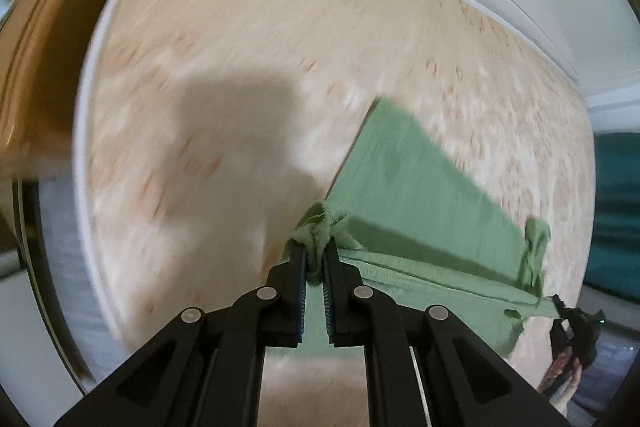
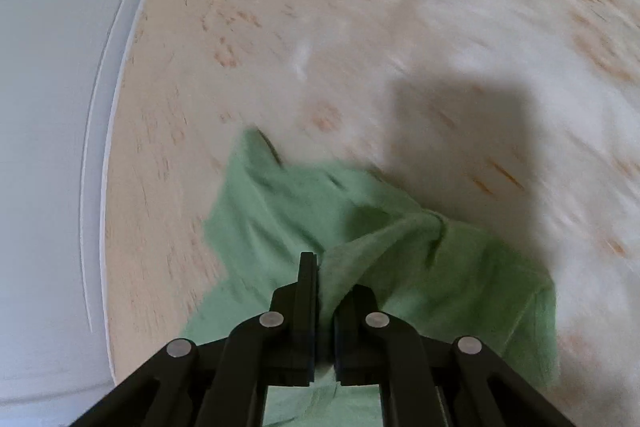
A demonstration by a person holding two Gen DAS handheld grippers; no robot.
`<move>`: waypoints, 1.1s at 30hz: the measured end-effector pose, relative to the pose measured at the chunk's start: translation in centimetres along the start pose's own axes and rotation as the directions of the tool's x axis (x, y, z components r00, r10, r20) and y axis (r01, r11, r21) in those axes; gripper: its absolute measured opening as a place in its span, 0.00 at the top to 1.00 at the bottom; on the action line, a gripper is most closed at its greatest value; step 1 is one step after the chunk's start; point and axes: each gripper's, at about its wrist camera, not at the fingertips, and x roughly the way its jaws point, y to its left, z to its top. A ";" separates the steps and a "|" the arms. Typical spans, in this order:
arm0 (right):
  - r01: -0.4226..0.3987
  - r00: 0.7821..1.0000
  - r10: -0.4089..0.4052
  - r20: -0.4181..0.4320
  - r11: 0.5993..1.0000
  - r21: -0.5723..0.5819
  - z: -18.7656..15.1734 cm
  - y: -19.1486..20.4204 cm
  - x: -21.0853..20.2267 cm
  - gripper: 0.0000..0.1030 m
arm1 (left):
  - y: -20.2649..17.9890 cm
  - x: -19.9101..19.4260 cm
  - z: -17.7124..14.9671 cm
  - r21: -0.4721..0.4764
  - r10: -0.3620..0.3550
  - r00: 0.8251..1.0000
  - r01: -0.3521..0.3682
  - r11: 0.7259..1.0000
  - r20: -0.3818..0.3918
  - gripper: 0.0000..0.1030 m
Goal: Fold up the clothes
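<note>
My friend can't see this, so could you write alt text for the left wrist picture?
Two black fingers pinch a bunched corner of a green garment, stretched taut above a beige patterned mattress. The picture is motion-blurred.

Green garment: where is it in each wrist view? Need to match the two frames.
Left wrist: green garment at centre-right, one bunched corner clamped in the left gripper, edge stretched toward the lower right.
Right wrist: it fills the lower centre, a fold pinched in the right gripper.
Shared landmark: the beige patterned mattress under the cloth, with its white piped edge, on the left in both views.
</note>
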 end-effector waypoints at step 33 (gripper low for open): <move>-0.182 0.983 0.180 0.035 0.982 0.042 -6.6 -9.0 -8.5 0.27 | 4.5 -4.0 -5.6 -0.102 -0.217 0.957 0.240 0.965 0.194 0.32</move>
